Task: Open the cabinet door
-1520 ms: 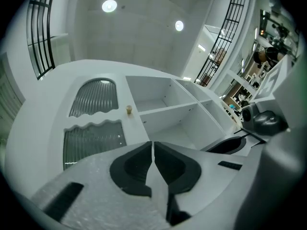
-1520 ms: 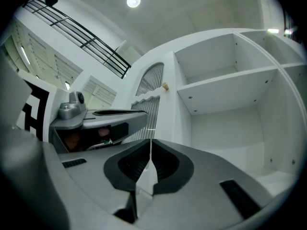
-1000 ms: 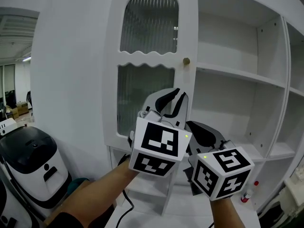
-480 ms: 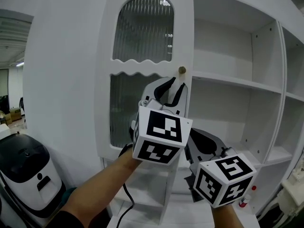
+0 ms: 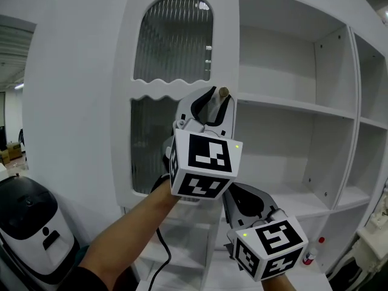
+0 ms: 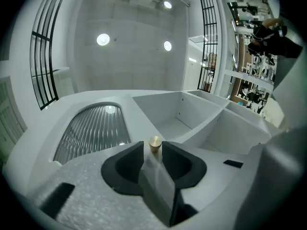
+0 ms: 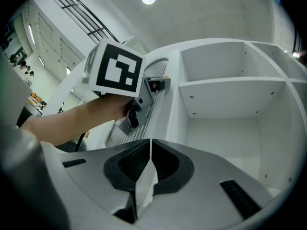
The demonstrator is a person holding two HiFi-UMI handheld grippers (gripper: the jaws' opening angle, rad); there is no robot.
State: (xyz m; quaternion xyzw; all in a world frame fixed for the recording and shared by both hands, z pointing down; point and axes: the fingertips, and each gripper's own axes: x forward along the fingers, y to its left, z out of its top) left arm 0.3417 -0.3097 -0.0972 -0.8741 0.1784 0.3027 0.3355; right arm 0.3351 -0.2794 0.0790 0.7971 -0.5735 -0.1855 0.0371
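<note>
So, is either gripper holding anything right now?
Nothing. The left gripper's jaws have just been opening, the brass knob loose between them; the right gripper is shut, empty.

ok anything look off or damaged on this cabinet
Nothing stands out: the door looks straight, its ribbed glass is whole, the knob is in place and the shelves look level.

Matt white painted cabinet door [image 5: 157, 90], ribbed glossy glass panes [image 5: 176, 38], small brassy metal knob [image 6: 154, 142]
</note>
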